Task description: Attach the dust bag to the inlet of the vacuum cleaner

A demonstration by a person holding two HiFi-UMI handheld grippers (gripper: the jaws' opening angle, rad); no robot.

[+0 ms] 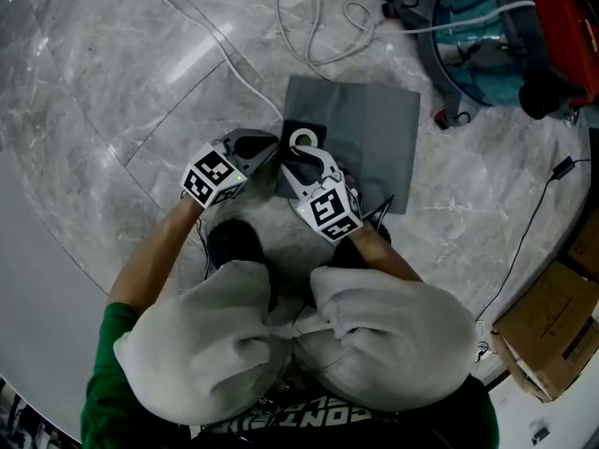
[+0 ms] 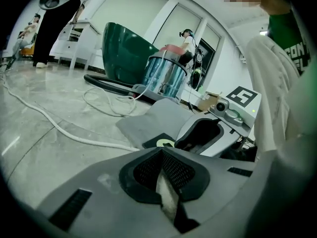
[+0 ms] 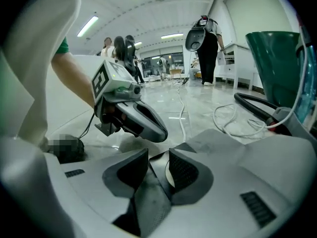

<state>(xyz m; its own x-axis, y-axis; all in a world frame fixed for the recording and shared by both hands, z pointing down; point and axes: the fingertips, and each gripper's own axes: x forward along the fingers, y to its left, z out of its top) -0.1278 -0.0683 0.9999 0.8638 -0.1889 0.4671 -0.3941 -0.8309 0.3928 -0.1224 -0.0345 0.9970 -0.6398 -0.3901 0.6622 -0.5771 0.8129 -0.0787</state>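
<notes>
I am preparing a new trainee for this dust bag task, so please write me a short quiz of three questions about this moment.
1. True or false: the dust bag lies flat on the floor.
2. The jaws of the right hand-held gripper are: A) apart B) shut together C) clamped on a cable.
3. Where is the vacuum cleaner in the head view?
Key: 1 true; 2 A; 3 upper right corner.

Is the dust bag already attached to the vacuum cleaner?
No, the dust bag lies flat on the floor, apart from the vacuum cleaner.
</notes>
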